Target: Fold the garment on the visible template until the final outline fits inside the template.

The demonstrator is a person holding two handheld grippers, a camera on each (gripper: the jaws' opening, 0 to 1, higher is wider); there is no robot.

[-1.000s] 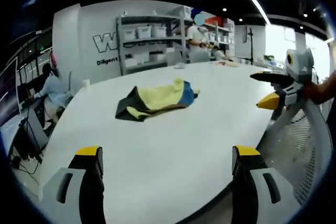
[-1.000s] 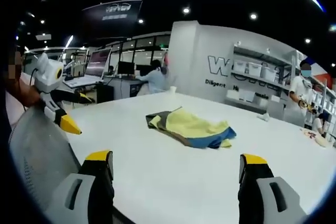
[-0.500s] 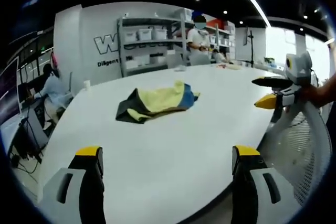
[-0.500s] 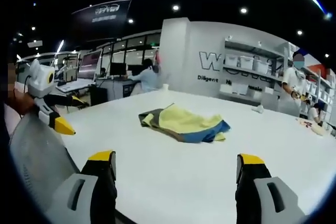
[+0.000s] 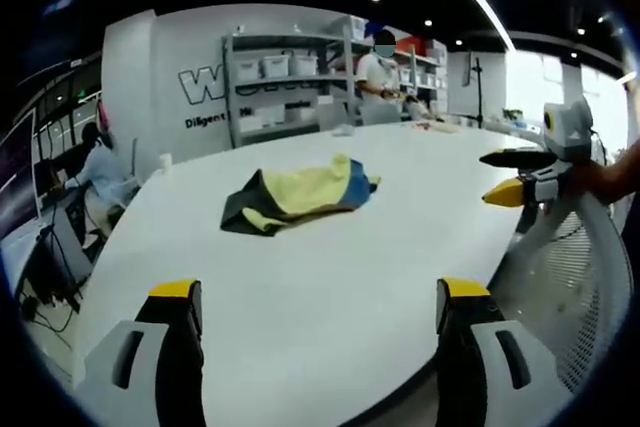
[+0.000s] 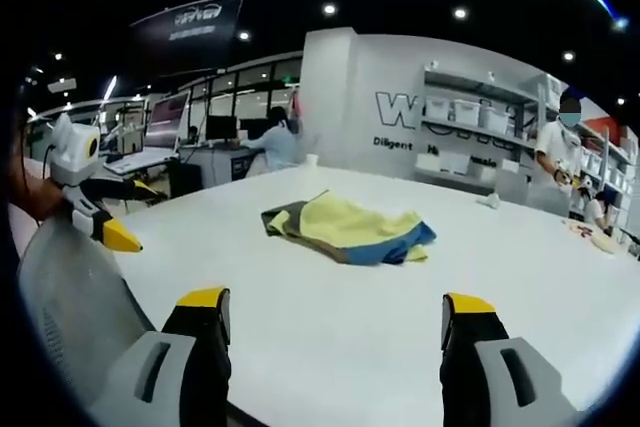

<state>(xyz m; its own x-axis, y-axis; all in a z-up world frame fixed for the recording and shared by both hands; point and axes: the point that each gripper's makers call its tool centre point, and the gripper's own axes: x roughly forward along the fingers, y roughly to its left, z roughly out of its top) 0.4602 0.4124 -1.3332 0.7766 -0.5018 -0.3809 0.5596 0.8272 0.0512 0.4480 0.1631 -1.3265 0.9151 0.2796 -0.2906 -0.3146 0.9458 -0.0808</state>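
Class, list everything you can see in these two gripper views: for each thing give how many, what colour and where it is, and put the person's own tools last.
garment: one, yellow, blue and dark, lying crumpled on the table, touched by neither gripper.
table: one, white, large with a rounded edge.
mesh chair: one, pale grey, at the table's near edge.
shelving: one unit, grey, holding white bins, against the far wall.
cup: one, white, at the far edge of the table.
people: several, in the background; one seated at a desk, one standing by the shelving.
monitors: several, dark, on desks behind the table.
left gripper: one, grey with yellow-tipped fingers, open, above the near table edge.
right gripper: same colours, open, above the near table edge.
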